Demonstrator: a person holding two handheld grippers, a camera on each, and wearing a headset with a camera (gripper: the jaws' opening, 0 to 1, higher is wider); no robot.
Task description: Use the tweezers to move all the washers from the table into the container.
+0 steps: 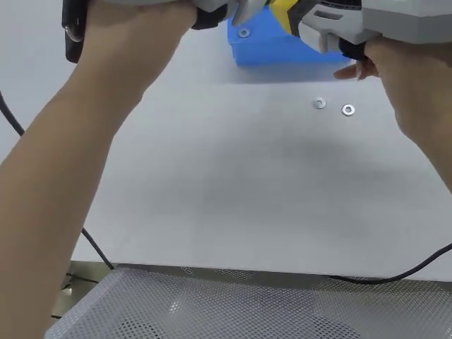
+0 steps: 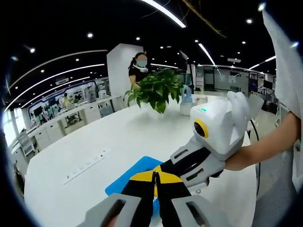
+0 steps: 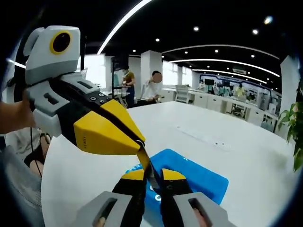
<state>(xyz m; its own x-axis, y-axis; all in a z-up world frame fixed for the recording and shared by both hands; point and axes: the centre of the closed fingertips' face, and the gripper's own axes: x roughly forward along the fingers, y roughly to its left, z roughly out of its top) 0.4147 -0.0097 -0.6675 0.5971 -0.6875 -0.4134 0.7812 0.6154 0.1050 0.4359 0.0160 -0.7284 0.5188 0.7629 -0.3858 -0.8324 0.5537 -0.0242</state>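
Observation:
Both grippers meet above the blue container point(image 1: 282, 49), which lies at the far side of the table and holds one washer point(image 1: 244, 32). Two more washers point(image 1: 320, 104) point(image 1: 348, 109) lie on the white table to the container's near right. In the right gripper view, the thin metal tweezers point(image 3: 146, 161) run from the left gripper's yellow jaw tips down into my right gripper point(image 3: 152, 178), which is shut on them over the container point(image 3: 203, 177). My left gripper point(image 2: 155, 178) is also shut, with the tweezers' edge between its jaws. The right gripper point(image 1: 279, 10) shows its yellow jaw.
A perforated metal shelf point(image 1: 212, 304) runs along the table's near edge, and black cables point(image 1: 395, 275) hang there. A potted plant point(image 2: 156, 90) and a power strip point(image 2: 87, 165) sit farther back on the table. People stand in the background.

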